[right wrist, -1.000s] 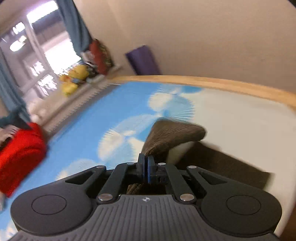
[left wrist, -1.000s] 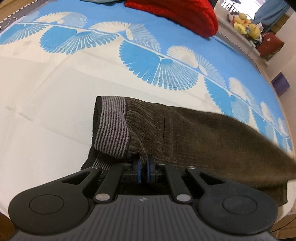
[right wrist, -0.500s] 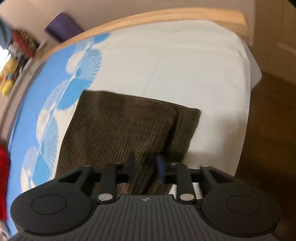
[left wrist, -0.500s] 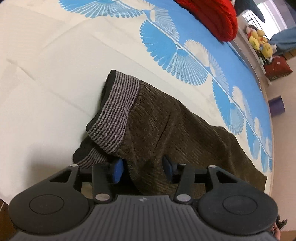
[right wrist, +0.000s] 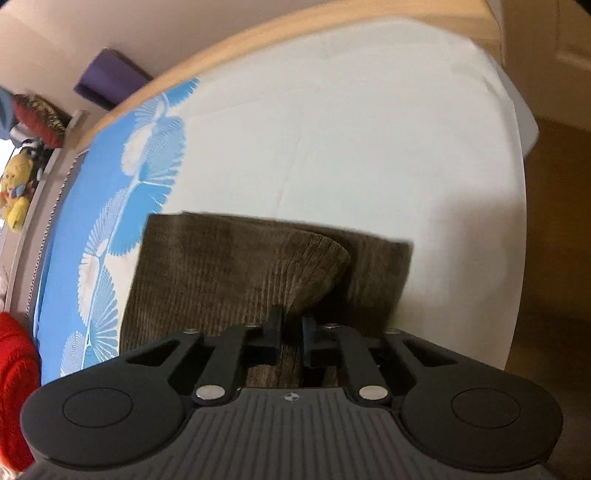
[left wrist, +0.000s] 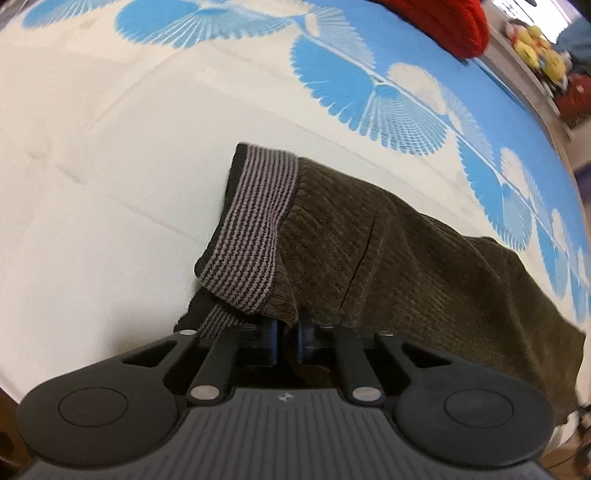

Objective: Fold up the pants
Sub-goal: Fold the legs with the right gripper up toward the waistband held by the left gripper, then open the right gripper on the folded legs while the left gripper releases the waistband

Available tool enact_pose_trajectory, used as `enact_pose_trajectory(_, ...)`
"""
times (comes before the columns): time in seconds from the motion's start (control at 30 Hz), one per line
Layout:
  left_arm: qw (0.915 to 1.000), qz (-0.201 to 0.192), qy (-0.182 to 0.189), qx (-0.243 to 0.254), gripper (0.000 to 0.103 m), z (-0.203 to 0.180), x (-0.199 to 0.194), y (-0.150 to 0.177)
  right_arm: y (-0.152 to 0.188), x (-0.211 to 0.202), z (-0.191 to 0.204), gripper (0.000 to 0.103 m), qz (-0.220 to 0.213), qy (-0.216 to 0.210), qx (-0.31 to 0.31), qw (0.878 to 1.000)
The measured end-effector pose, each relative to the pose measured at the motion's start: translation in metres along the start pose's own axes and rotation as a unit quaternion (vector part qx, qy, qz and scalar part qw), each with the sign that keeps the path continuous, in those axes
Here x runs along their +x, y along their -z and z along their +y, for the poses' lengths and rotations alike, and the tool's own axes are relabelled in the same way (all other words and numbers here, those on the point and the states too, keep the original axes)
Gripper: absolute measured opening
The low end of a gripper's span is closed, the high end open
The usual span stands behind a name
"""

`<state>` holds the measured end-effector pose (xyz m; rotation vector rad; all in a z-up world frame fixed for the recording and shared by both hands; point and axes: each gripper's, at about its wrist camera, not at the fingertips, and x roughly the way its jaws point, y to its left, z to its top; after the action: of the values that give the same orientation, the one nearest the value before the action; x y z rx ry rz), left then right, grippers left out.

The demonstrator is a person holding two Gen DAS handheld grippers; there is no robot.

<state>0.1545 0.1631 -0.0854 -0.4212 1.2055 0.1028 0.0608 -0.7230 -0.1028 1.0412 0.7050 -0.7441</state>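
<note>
Dark brown corduroy pants (left wrist: 406, 258) lie folded on the bed sheet (left wrist: 92, 166), their striped grey waistband (left wrist: 255, 229) turned up at the left end. My left gripper (left wrist: 287, 334) is down at the near edge by the waistband, jaws closing tight with a fold of brown cloth pinched between them. In the right wrist view the leg end of the pants (right wrist: 229, 266) lies in two layers, the upper one bulging. There my right gripper (right wrist: 291, 332) has its jaws closing narrow on the near edge of that cloth.
The sheet (right wrist: 351, 129) is white near me and blue with fan patterns farther off. A red blanket (left wrist: 443, 18) lies at the far side. The bed's corner and wooden frame (right wrist: 295, 22) drop to the floor (right wrist: 554, 258). Plush toys (right wrist: 14, 199) and a purple box (right wrist: 107, 79) stand beyond.
Both grippers opened over the pants and closed again on the near edge. The right one swung down from holding the leg end in the air; that end now lies on the bed.
</note>
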Motion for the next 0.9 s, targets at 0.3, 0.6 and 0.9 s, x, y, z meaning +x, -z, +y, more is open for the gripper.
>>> enact_pose_trajectory(0.3,0.9985,-0.019,0.038,0.034,0.007,0.009,-0.042,0.017,0.012,-0.074,0.060,0.006,-0.162,-0.003,-0.148,0.976)
enact_pose_trajectory(0.6,0.9971,-0.051,-0.008,0.057,0.039,0.014,-0.060,0.020,0.006,-0.025,0.009,0.016,-0.025,0.154,-0.066,0.985)
enact_pose_trajectory(0.9,0.9847,-0.071,0.000,0.159,0.031,-0.032,-0.039,0.026,0.016,-0.042,0.040,0.050,-0.053,0.077,-0.154,0.984)
